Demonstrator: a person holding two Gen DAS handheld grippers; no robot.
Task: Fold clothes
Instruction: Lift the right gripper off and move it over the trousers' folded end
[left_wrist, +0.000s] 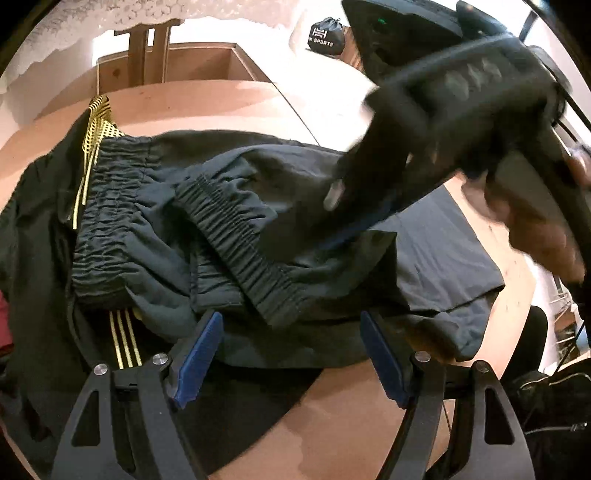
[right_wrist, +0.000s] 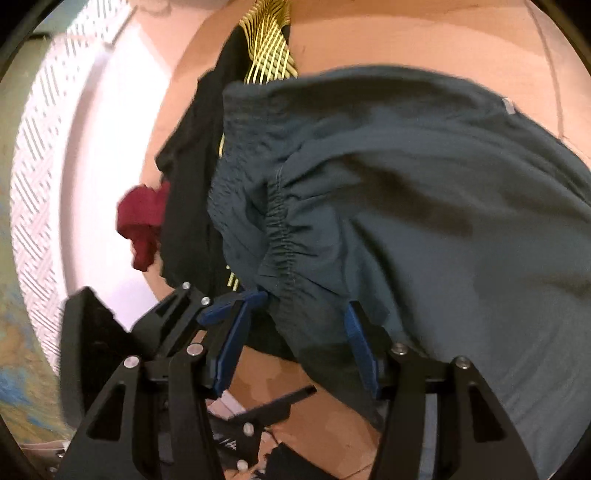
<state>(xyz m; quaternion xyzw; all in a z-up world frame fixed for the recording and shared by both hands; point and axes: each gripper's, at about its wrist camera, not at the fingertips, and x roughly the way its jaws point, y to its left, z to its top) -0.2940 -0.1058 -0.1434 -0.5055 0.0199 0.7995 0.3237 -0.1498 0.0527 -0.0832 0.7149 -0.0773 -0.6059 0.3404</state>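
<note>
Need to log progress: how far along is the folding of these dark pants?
Done: dark pants look doubled, cuff lying near waistband. In hand: both grippers open, left gripper and right gripper at the near edge. Left: another fold, then the black garment with yellow stripes.

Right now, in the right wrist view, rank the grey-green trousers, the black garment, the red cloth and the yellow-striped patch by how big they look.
1. Grey-green trousers, filling most of the view, though closest to the camera.
2. Black garment.
3. Red cloth and yellow-striped patch: too alike to rank, and both are partly hidden.
</note>
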